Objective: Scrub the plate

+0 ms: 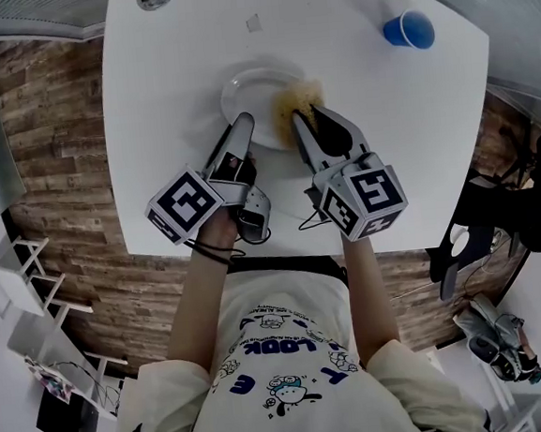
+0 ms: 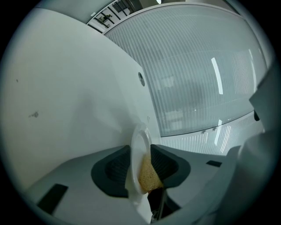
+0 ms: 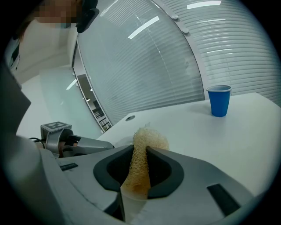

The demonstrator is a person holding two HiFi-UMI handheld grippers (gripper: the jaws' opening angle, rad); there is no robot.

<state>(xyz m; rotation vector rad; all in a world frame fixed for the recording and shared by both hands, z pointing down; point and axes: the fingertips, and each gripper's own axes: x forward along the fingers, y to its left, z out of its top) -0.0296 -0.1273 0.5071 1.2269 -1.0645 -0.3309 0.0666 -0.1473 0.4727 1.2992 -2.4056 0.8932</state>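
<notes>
Watching this up close: the white round ceramic plate [image 1: 252, 90] sits just above centre in the head view on the white worktop [image 1: 181, 49], and it looks flat and face up. The left claw [image 1: 240, 128] straddles its near rim with the jaws apart, pads not pressing on it as far as I can see. The right claw [image 1: 317, 122] is pinched onto a tan fibrous loofah scrubber [image 1: 298, 98] resting on the plate's right side.

My worry is that with the rim loose, a scrubbing push could skid the plate up the frame.

Being round, the plate has no long axis. The scrubber's runs along the jaws, pointing away from the person.
</notes>
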